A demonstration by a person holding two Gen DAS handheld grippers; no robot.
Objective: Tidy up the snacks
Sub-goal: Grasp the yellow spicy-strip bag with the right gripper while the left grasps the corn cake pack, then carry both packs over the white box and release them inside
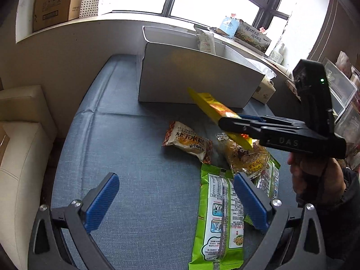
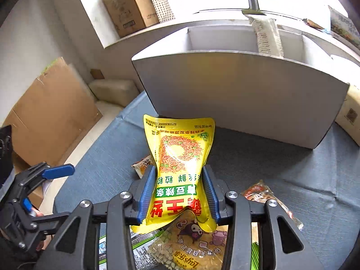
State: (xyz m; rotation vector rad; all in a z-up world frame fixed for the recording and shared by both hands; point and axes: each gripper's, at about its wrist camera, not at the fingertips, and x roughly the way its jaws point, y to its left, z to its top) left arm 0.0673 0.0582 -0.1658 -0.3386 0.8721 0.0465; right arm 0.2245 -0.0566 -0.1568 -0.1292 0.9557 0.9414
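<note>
My right gripper (image 2: 178, 193) is shut on a yellow snack bag (image 2: 180, 157) and holds it above the blue cloth, in front of the white divided box (image 2: 236, 90). In the left wrist view the right gripper (image 1: 227, 121) holds that yellow bag (image 1: 211, 105) edge-on near the box (image 1: 191, 81). My left gripper (image 1: 175, 200) is open and empty, low over the cloth. A green packet (image 1: 218, 220) lies by its right finger. A brown-white packet (image 1: 189, 141) and a clear yellow snack bag (image 1: 247, 155) lie beyond.
A white packet (image 2: 267, 36) stands in one box compartment. Cardboard boxes (image 2: 128, 4) sit on the white ledge. A beige cushion (image 1: 20, 157) borders the cloth on the left. Clutter and clear bins (image 1: 337, 85) stand at the right.
</note>
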